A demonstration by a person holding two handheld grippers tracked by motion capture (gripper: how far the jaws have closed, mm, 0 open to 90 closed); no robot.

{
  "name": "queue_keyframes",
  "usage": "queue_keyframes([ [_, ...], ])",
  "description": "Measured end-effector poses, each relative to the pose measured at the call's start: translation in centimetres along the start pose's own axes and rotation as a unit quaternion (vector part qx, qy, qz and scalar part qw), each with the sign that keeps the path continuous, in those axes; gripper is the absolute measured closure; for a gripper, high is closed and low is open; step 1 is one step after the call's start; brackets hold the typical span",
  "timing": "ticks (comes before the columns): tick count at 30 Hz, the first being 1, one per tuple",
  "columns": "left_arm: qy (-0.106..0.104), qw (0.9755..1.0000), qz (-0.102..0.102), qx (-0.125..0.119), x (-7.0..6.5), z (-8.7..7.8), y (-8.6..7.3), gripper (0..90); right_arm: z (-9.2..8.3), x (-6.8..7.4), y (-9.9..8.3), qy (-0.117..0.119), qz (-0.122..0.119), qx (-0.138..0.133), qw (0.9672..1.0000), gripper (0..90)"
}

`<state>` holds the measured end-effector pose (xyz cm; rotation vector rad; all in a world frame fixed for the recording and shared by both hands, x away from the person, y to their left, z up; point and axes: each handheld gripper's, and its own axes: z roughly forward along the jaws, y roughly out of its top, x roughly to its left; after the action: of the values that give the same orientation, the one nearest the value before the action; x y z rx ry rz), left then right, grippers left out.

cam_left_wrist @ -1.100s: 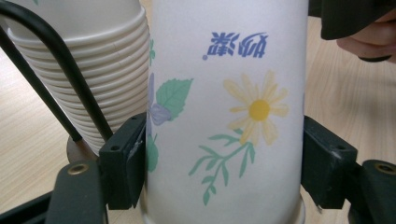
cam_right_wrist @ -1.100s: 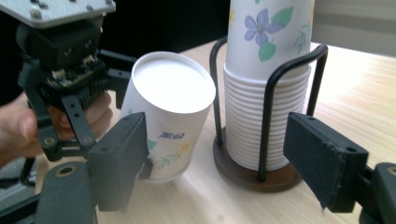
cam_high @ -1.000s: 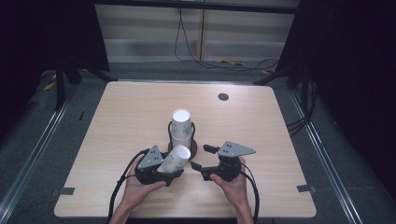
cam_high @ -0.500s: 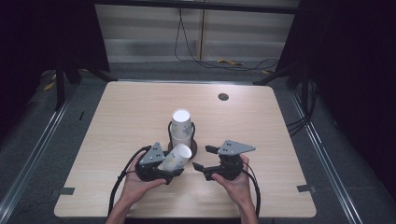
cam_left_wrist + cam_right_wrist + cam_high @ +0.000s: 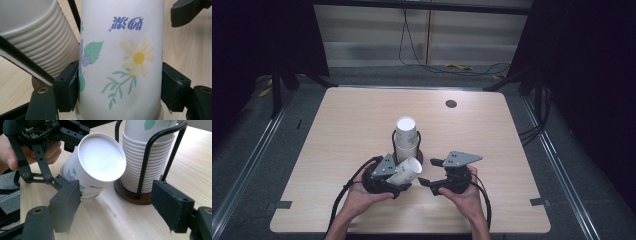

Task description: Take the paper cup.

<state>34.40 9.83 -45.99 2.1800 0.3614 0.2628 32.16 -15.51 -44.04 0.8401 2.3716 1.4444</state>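
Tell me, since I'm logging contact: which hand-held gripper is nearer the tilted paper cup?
Left. The left hand-held gripper is clamped on the paper cup; the right hand-held gripper is open, short of the cup's bottom end.

A light wooden table [image 5: 362,115] with a round cable hole [image 5: 451,104] stands on grey floor [image 5: 242,165]. Dark curtains [image 5: 592,75] flank it; cables [image 5: 447,67] trail along a pale back wall [image 5: 362,35].

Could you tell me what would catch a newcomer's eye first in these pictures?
Probably the flower-printed paper cup near the table's front edge, clamped on its side in the left gripper, its closed bottom turned toward the right gripper, whose jaws stand open with nothing between them. Just behind it, a stack of paper cups stands upside down in a black wire holder.
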Motion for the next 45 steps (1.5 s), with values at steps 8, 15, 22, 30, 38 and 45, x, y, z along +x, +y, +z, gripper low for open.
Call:
queue_keyframes([
  [8, -0.009, 0.9995, 0.017, 0.024, -0.1, 0.1, 0.0, 28.2, 0.2, -0.3, -0.1, 0.013, 0.007, 0.016, 0.9998, 26.5],
  [15, -0.003, 0.9980, 0.044, 0.045, -0.2, 0.1, 0.5, 28.7, 0.5, -0.3, 0.1, 0.025, 0.006, 0.043, 0.9988, 26.3],
  [22, 0.005, 0.9936, 0.074, 0.085, -0.7, 0.6, 0.7, 29.1, 0.7, 0.0, 0.2, 0.039, -0.003, 0.065, 0.9971, 25.5],
  [30, 0.008, 0.9907, 0.089, 0.103, -0.8, 1.0, 0.6, 29.8, 1.6, 0.0, 0.5, 0.051, -0.007, 0.112, 0.9924, 19.0],
  [38, 0.002, 0.9905, 0.091, 0.103, -0.6, 1.0, 0.6, 29.8, 2.5, -0.6, 0.7, 0.070, -0.004, 0.141, 0.9876, 15.9],
  [45, 0.005, 0.9881, 0.101, 0.116, -1.0, 1.4, 1.0, 29.9, 2.7, -0.7, 0.6, 0.076, -0.012, 0.160, 0.9841, 14.5],
])
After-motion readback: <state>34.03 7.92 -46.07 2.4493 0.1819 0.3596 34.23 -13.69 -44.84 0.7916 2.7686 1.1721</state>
